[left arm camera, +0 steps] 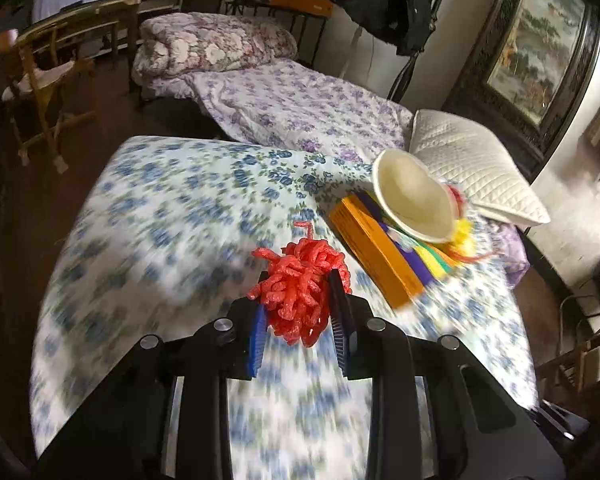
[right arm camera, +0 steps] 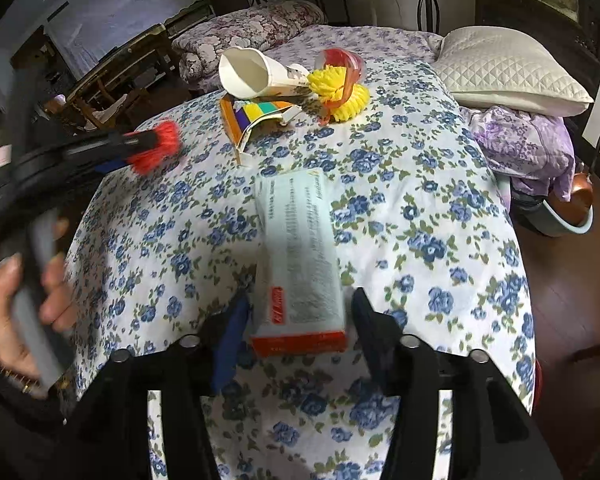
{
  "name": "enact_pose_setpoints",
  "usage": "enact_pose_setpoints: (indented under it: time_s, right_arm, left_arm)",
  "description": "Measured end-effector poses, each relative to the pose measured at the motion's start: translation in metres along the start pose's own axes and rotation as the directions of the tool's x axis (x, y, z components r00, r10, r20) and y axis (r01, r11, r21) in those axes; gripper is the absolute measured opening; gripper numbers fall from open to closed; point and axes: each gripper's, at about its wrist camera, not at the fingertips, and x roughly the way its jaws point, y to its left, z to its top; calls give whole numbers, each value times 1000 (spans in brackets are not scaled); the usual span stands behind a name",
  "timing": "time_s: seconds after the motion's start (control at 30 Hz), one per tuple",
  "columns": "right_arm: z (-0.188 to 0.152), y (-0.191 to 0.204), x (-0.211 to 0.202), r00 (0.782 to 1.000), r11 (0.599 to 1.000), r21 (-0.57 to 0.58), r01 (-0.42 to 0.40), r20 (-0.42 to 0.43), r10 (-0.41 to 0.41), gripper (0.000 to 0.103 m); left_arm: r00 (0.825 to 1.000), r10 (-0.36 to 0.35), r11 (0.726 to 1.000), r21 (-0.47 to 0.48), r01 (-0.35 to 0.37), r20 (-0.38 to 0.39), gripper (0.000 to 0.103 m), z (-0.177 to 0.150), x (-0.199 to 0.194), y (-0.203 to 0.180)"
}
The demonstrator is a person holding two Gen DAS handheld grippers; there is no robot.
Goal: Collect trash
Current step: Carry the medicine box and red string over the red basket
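While our left tool (left arm camera: 300, 312) pinches a red foam net (left arm camera: 300, 288) above the bed (left arm camera: 160, 208), our right tool (right arm camera: 300, 320) stands spread around a carton (right arm camera: 300, 256) near the front edge; springy foam could slip free if the pinch loosens.

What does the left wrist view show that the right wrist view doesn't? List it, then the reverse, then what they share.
Only the left wrist view: the left gripper from behind, its pads pressing a red foam net, and a framed painting shown large on the wall.

Only the right wrist view: the right gripper open around a white and red carton, a yellow foam net, and the hand holding the left gripper.

Both: the floral bedspread, paper cup, orange box, white pillow.
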Motion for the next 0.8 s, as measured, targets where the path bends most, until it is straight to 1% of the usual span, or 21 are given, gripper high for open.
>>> enact_pose_setpoints:
  time_s: [0.03, 0.07, 0.13, 0.2, 0.23, 0.27, 0.3, 0.37, 0.43, 0.53, 0.6, 0.67, 0.8]
  right_arm:
    - [0, 2, 0, 1000, 1000, -1, 1, 1, -1, 65]
    - [1, 4, 1, 1000, 1000, -5, 4, 1, -4, 66]
    - [6, 8, 4, 1000, 1000, -20, 13, 6, -13, 66]
    - [13, 10, 6, 1000, 999, -28, 19, 14, -18, 66]
    - [16, 10, 8, 1000, 999, -31, 23, 15, -22, 65]
    - [17, 11, 9, 999, 999, -37, 33, 14, -33, 59]
    - [18, 11, 11, 999, 998, -44, 48, 6, -48, 43]
    - [15, 9, 9, 998, 998, -37, 54, 15, -54, 42]
    - [11, 9, -1, 999, 999, -28, 44, 26, -43, 42]
    - [5, 11, -27, 998, 1000, -15, 16, 67, -15, 42]
    - [1, 13, -49, 995, 1000, -8, 9, 99, -8, 42]
    - [-2, 16, -65, 993, 1000, -6, 13, 118, -12, 42]
    - [-12, 19, -94, 989, 1000, 0, 20, 150, -20, 42]
  left_arm:
    - [1000, -5, 1000, -11, 5, 10, 29, -4, -13, -1]
    - [1000, -13, 1000, -19, 14, 24, 29, -12, -30, -2]
    - [999, -10, 1000, -4, 10, 40, 29, -32, -56, -8]
    - [999, -13, 1000, 18, 13, 41, 29, -47, -72, -15]
    - [999, -17, 1000, 21, 16, 42, 29, -50, -75, -16]
    - [999, -19, 1000, 26, 18, 41, 29, -56, -79, -18]
    - [999, -15, 999, 32, 13, 41, 29, -59, -80, -19]
    - [999, -4, 999, 44, 2, 39, 29, -62, -79, -22]
    - [999, -18, 999, 39, 16, 37, 29, -62, -79, -21]
    - [999, -8, 998, 62, 5, 43, 29, -63, -77, -25]
    - [999, -16, 997, 80, 12, 39, 29, -65, -76, -30]
    - [999, -11, 996, 91, 7, 50, 29, -68, -79, -35]
    - [998, -33, 996, 89, 27, 59, 29, -71, -84, -40]
